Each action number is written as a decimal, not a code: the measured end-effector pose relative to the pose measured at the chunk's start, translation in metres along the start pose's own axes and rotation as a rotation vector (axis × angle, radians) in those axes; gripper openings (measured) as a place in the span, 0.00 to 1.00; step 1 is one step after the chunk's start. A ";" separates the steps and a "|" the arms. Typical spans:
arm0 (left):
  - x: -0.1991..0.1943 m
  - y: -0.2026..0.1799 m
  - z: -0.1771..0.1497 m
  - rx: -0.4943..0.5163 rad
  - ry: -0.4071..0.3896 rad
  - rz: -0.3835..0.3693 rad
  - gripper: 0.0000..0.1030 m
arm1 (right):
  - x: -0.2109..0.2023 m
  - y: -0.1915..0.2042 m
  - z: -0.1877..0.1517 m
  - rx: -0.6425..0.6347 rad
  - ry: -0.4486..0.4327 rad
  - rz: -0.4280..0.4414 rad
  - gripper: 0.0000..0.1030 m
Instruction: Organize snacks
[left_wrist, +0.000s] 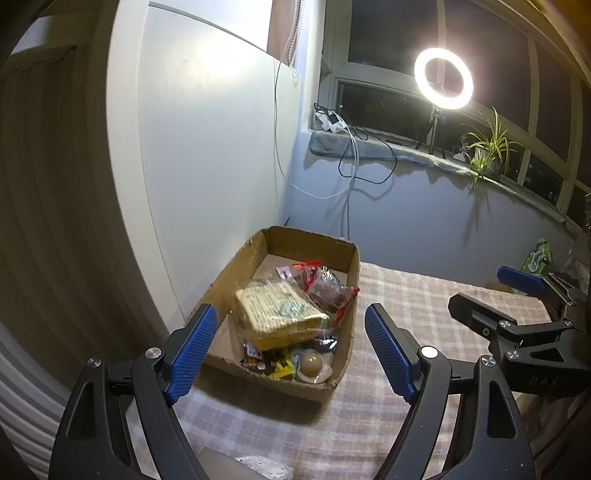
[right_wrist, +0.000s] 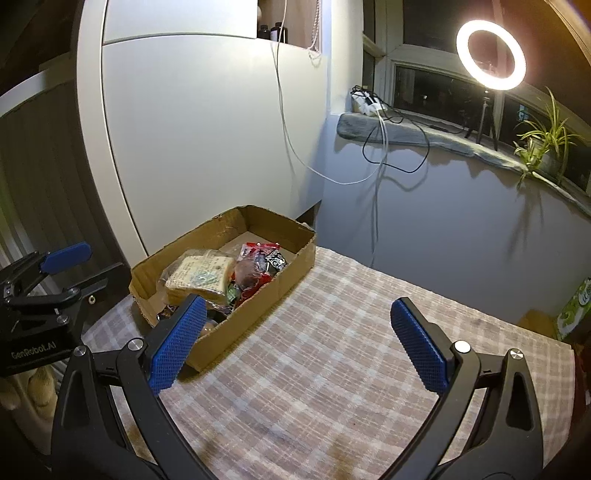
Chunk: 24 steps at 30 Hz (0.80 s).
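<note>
Both claws hang spread and empty over the checked table (right_wrist: 332, 350), the left claw (left_wrist: 291, 347) just short of the cardboard box (left_wrist: 341, 273), the right claw (right_wrist: 295, 339) beside it with bare cloth between its pads. The snacks lie heaped in the box's near end, ahead of the left claw: a bread packet (left_wrist: 277, 314) on top, red-edged wrappers (left_wrist: 328, 291) behind it, small sweets (left_wrist: 280, 363) beneath. The likely hazards: a pad catching the torn box wall and dragging the box, or a pinch crushing the soft bread or slipping on glossy film.
</note>
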<state>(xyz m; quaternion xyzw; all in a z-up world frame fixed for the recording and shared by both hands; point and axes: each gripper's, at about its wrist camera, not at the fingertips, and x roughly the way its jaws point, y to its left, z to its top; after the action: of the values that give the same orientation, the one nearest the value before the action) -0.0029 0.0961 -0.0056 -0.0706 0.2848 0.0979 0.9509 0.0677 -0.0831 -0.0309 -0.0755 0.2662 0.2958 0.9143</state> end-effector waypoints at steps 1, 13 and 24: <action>0.000 -0.001 -0.001 0.001 0.002 0.001 0.80 | -0.001 -0.001 -0.001 0.000 -0.002 -0.002 0.99; -0.003 -0.005 -0.001 0.007 -0.002 0.007 0.80 | -0.005 -0.006 -0.002 -0.001 -0.008 -0.012 0.99; -0.004 -0.005 -0.001 0.006 -0.005 0.004 0.80 | -0.005 -0.004 -0.002 -0.004 -0.006 -0.013 0.99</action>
<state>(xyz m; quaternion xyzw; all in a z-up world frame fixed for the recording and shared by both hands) -0.0052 0.0907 -0.0040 -0.0670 0.2831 0.0988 0.9516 0.0661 -0.0898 -0.0302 -0.0780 0.2623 0.2904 0.9170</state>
